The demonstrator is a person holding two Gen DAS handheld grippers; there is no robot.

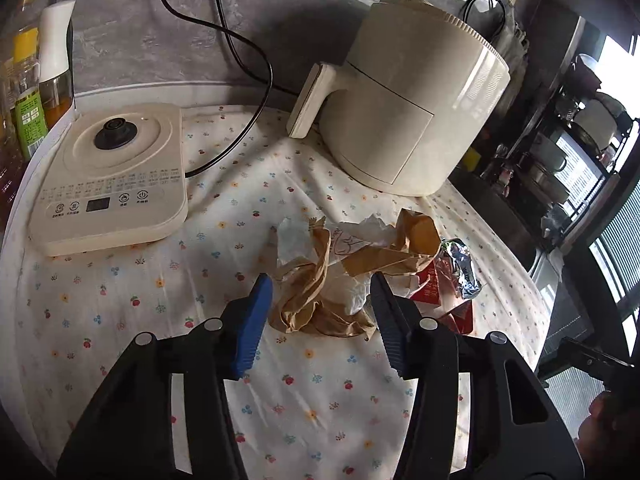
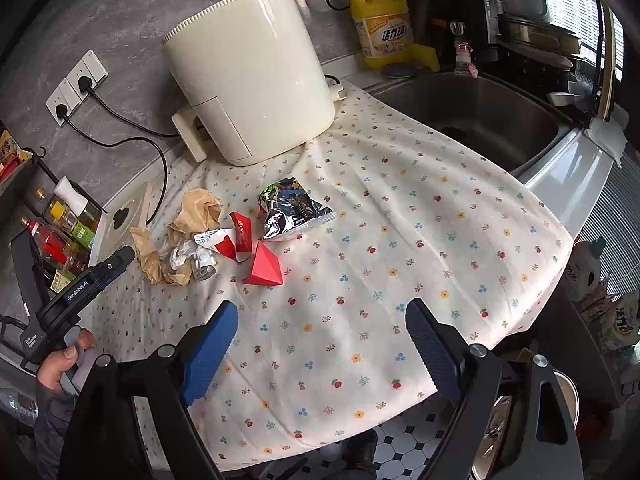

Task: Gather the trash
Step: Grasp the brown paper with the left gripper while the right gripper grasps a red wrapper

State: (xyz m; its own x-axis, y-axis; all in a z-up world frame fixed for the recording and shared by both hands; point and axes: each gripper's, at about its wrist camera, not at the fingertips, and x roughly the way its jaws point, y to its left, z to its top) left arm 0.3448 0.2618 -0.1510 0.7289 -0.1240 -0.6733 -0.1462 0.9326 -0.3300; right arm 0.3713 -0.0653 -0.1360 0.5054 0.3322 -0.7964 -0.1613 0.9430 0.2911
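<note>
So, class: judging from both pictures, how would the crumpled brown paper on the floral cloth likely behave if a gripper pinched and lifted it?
The crumpled brown paper looks thin and creased, so it would probably squash and flop. It seems light. Tangled with white wrappers, it may drag them along.

Home kitchen, lived-in. Landmark: cream air fryer [image 2: 252, 80] at the back of the table [image 2: 440, 220], which wears a floral cloth. Right of the fryer: stainless sink [image 2: 472, 120]; behind it a yellow dish-soap pump bottle [image 2: 382, 24] and a dish rack with stacked pans and bowls [image 2: 532, 28]. Left of the fryer: wall sockets [image 2: 76, 84] on grey tile with black cords plugged in, then an electric kettle base [image 1: 112, 184] with touch buttons, then oil and sauce bottles [image 2: 64, 232] at the wall. Below the table edge, in front of the fryer: black-and-white tiled floor [image 2: 404, 440]. Domestic appliances, nothing commercial.
</note>
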